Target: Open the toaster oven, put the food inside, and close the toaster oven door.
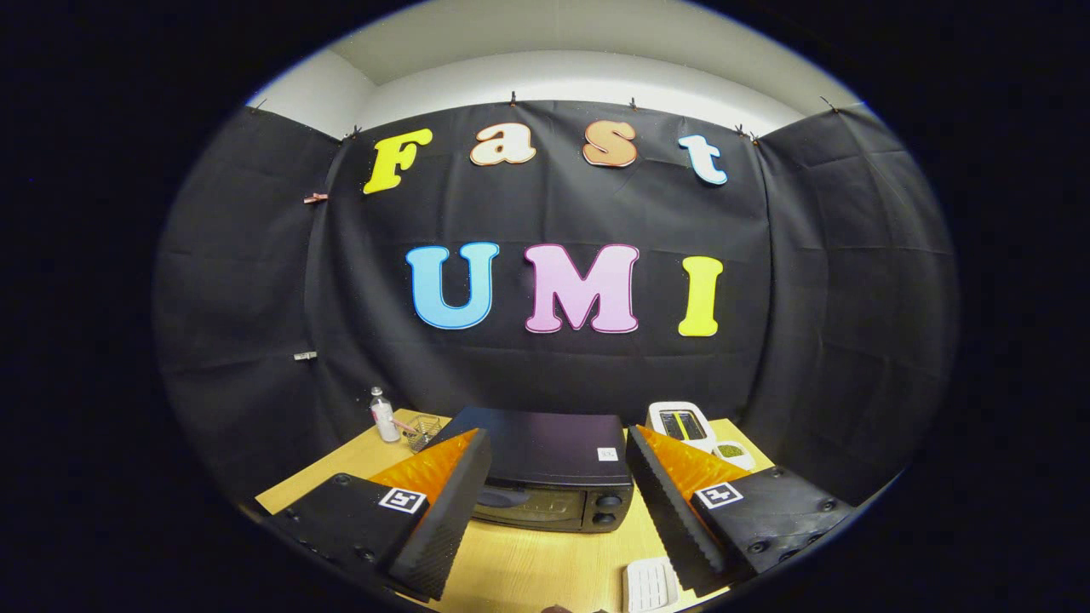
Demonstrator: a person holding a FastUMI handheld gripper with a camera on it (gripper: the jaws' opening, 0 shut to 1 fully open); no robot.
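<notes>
A black toaster oven (545,464) stands on the wooden table (528,566), its glass door shut and two knobs (606,508) on its right side. My gripper (553,511) hovers above the table in front of it, open, with nothing between the fingers. The oven sits just beyond the fingertips, framed by the two fingers. A white waffle-like piece of food (651,585) lies on the table by the right finger (673,511).
Behind the oven on the left stand a small clear bottle (384,415) and a wire basket (423,431). At the back right sit a white device (679,424) and a small white dish of green bits (732,452). Black cloth walls the booth.
</notes>
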